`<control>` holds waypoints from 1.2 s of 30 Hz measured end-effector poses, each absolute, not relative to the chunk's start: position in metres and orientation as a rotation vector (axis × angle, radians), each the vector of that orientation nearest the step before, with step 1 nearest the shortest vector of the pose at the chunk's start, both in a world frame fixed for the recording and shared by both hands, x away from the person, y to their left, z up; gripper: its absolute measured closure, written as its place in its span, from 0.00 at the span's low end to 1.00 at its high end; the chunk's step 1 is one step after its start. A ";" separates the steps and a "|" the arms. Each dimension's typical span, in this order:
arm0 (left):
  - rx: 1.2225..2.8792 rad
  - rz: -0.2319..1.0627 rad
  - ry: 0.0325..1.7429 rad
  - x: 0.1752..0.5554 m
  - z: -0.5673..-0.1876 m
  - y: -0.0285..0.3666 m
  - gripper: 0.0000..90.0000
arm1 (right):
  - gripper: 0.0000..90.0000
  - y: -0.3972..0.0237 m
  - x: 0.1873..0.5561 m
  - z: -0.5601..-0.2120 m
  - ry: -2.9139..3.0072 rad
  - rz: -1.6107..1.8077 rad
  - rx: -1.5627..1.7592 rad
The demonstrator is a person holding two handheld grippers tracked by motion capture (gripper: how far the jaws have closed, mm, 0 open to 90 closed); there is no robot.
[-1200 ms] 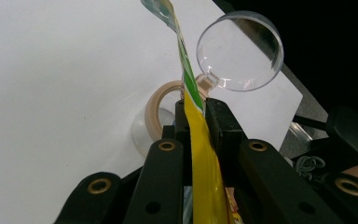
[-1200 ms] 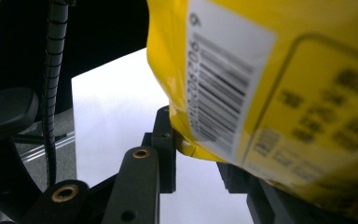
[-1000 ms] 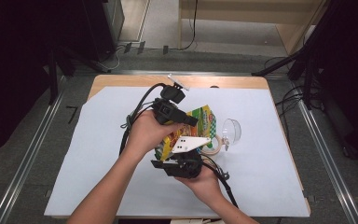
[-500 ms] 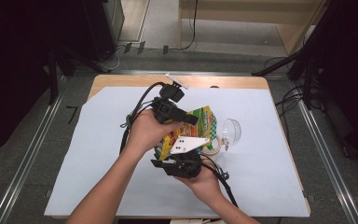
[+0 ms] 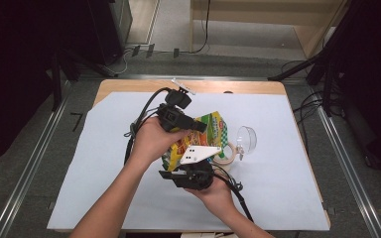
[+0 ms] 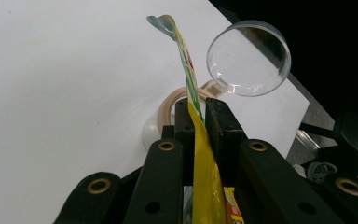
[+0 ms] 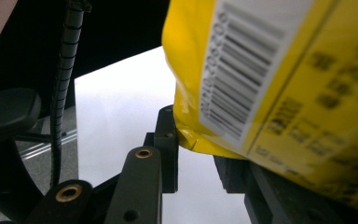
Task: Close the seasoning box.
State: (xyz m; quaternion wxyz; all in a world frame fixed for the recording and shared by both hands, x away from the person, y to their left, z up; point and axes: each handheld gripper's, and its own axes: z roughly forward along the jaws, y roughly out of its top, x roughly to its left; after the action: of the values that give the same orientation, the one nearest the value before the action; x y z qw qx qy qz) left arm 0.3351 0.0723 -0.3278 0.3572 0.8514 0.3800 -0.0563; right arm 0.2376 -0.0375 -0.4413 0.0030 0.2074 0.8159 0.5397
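A yellow and green snack bag (image 5: pixel 211 131) is held above the table between both grippers. My left gripper (image 5: pixel 198 126) comes in from the left, its jaws shut on the bag's (image 6: pixel 200 177) thin sealed edge in the left gripper view (image 6: pixel 196 109). My right gripper (image 5: pixel 181 166) is below the bag, nearer the person. In the right gripper view a bottom corner of the bag (image 7: pixel 270 70), with a barcode, sits between its jaws (image 7: pixel 196 140). These jaws have just been closing, and the left pad presses the corner; the other pad is partly hidden by the bag.
A clear plastic scoop (image 5: pixel 248 139) (image 6: pixel 248 58) and a beige tape roll (image 5: pixel 228 153) (image 6: pixel 170 105) lie on the white sheet (image 5: pixel 104 163), right of the bag. The wooden table edge (image 5: pixel 129 87) shows at the back. Cables trail from both grippers.
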 end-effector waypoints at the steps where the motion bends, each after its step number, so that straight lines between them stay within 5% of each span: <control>1: 2.197 -0.146 0.982 0.336 -0.328 0.072 0.93 | 0.82 -0.038 0.238 -0.441 2.557 1.694 0.650; 36: 2.190 -0.140 0.980 0.336 -0.327 0.072 0.93 | 0.81 -0.037 0.237 -0.441 2.531 1.678 0.669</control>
State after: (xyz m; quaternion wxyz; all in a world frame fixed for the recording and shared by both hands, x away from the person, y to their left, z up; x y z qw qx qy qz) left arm 0.3356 0.0722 -0.3272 0.3609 0.8497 0.3804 -0.0545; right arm 0.2372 -0.0371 -0.4409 0.0163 0.2150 0.8139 0.5396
